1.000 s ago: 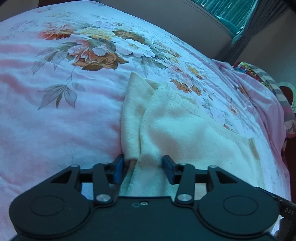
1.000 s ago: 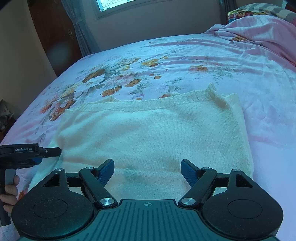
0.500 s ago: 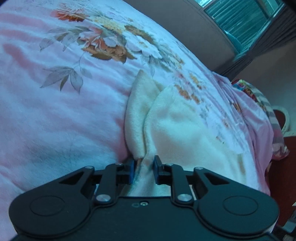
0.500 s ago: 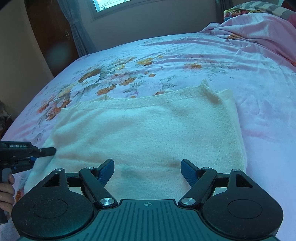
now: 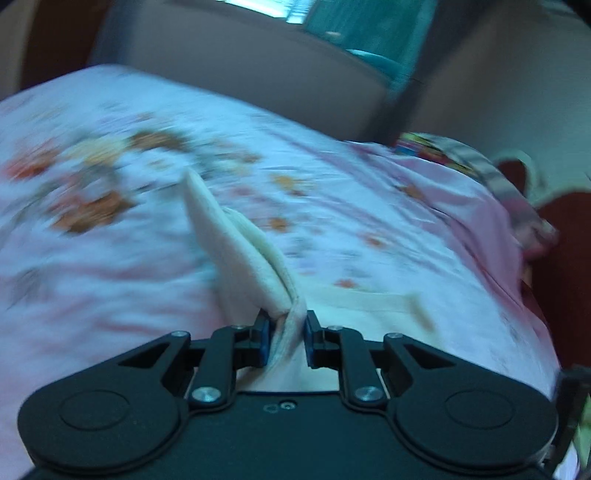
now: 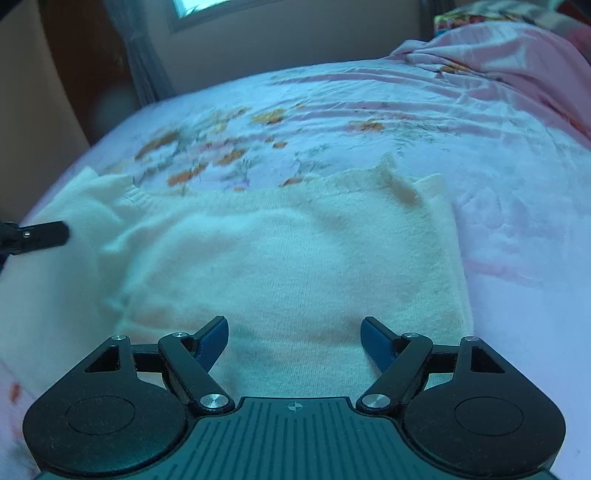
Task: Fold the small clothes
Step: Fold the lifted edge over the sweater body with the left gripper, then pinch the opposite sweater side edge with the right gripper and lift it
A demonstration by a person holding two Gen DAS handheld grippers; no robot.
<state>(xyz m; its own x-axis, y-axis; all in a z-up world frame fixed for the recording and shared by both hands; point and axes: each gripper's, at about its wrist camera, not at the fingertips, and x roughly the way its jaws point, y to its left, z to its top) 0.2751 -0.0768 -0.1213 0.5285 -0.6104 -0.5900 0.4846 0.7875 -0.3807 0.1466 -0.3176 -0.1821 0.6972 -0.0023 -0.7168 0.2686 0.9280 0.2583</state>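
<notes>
A cream knitted garment (image 6: 288, 258) lies spread on the floral pink bedsheet (image 6: 498, 177). My left gripper (image 5: 286, 338) is shut on the garment's left edge (image 5: 236, 254) and holds it lifted, so the cloth stands up in a fold in the left wrist view. In the right wrist view the left gripper's tip (image 6: 40, 234) shows at the far left with the raised cloth beside it. My right gripper (image 6: 293, 339) is open and empty, low over the garment's near edge.
A crumpled pink blanket (image 6: 509, 55) and a colourful pillow (image 5: 443, 147) lie at the head of the bed. A wall with a window (image 6: 207, 11) and curtain stands beyond the far bed edge.
My left gripper has shut on the garment's left edge and lifted it up off the sheet. The right gripper has stayed open and barely moved.
</notes>
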